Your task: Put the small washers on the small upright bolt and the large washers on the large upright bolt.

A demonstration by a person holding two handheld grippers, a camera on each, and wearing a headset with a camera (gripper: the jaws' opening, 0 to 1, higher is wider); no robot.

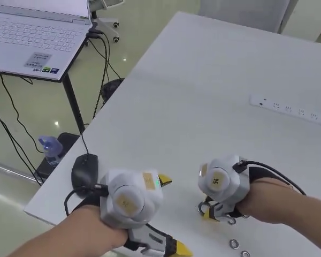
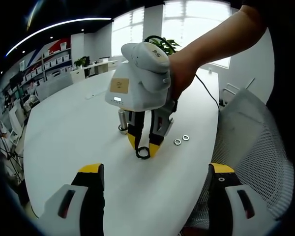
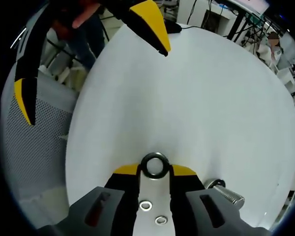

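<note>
Flat steel ring washer [image 3: 155,155] pinched by right gripper [image 3: 155,171] | left gripper [image 2: 156,169] held spread | washer could be knocked loose if misaligned over threaded steel bolt [image 3: 225,193]

The table [image 1: 203,85] is white, smooth and matt. Both shells, of the left gripper [image 2: 156,168] and the right gripper [image 3: 155,169], are pale grey plastic with a soft sheen. The washer [image 3: 155,165] at lower centre of the right gripper view is polished metal; the bolt [image 3: 226,195] at its lower right is threaded, bright metal. The chair [image 2: 255,142] is grey mesh. The floor [image 1: 128,37], upper left in the head view, is glossy.
</note>
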